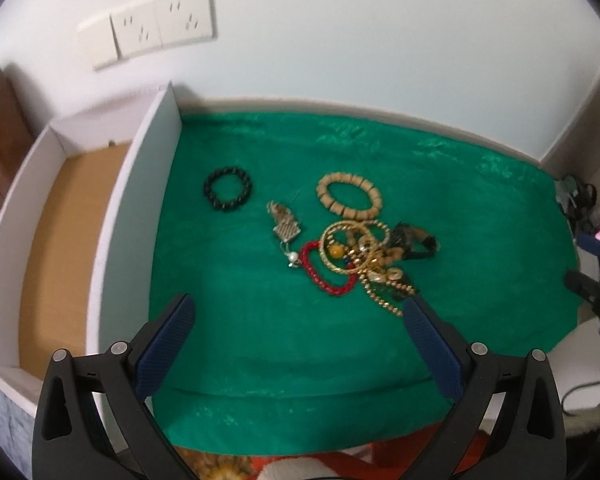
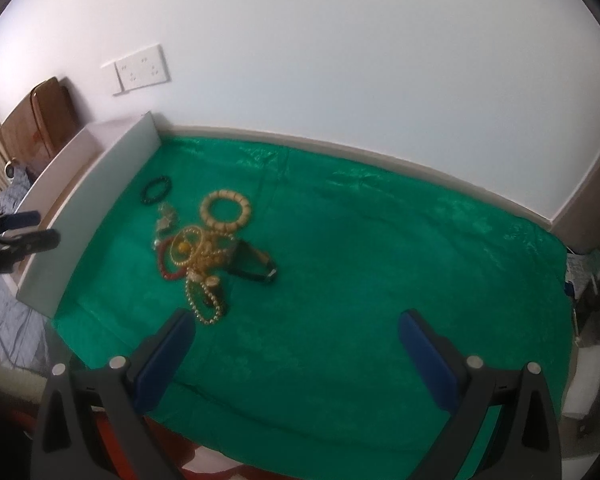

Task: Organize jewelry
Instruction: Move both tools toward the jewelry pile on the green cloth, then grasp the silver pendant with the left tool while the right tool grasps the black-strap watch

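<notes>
A plain white wall [image 1: 360, 40] with a white double socket plate [image 1: 162, 24] backs a bench covered by a shiny green cloth [image 1: 260, 340]. Left wrist view: the left gripper [image 1: 298, 312] hangs above the cloth's near part, jaws wide apart and empty. A shallow white box with a brown cardboard floor [image 1: 60, 240] stands along the cloth's left edge. On the cloth lie a black beaded bracelet [image 1: 227, 189], a tan wooden-bead bracelet [image 1: 348, 195], a small silver-coloured pendant [image 1: 285, 226], and a tangled heap of gold chains and a red bead bracelet [image 1: 356, 264]. Right wrist view: the right gripper [image 2: 296, 328] is likewise spread wide with nothing held, above bare cloth to the right of the heap [image 2: 204, 256]; the black bracelet [image 2: 156, 189] lies near the box wall [image 2: 80, 216]. The left gripper [image 2: 40, 226] appears at the left edge, over the box.
</notes>
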The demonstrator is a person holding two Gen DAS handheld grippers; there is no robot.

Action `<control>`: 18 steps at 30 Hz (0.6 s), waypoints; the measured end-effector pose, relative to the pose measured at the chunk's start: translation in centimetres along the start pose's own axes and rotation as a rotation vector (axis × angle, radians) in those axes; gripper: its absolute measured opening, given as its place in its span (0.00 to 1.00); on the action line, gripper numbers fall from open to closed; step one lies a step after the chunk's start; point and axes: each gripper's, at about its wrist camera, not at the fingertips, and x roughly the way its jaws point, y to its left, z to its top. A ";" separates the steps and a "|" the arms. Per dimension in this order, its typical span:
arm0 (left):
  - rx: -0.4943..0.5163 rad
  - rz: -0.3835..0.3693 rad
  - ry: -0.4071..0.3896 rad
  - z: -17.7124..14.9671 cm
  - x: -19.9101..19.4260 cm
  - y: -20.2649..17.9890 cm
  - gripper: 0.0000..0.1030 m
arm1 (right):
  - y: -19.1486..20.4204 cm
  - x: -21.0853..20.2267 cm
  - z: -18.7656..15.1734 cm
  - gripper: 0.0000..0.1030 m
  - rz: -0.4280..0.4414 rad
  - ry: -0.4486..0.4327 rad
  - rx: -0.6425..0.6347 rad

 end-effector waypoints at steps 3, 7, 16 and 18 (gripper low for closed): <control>-0.046 -0.018 0.043 0.4 1.7 0.8 0.99 | 0.0 0.7 0.0 1.00 0.013 0.010 0.001; -0.049 -0.008 0.054 0.9 2.9 1.1 0.99 | -0.1 1.7 0.0 1.00 0.042 0.028 0.021; -0.028 -0.055 0.069 3.5 7.5 1.8 0.99 | 1.3 6.5 1.7 0.98 0.101 0.069 -0.030; -0.008 -0.056 0.074 4.1 9.0 2.0 0.99 | 1.7 8.2 2.6 0.90 0.170 0.080 -0.025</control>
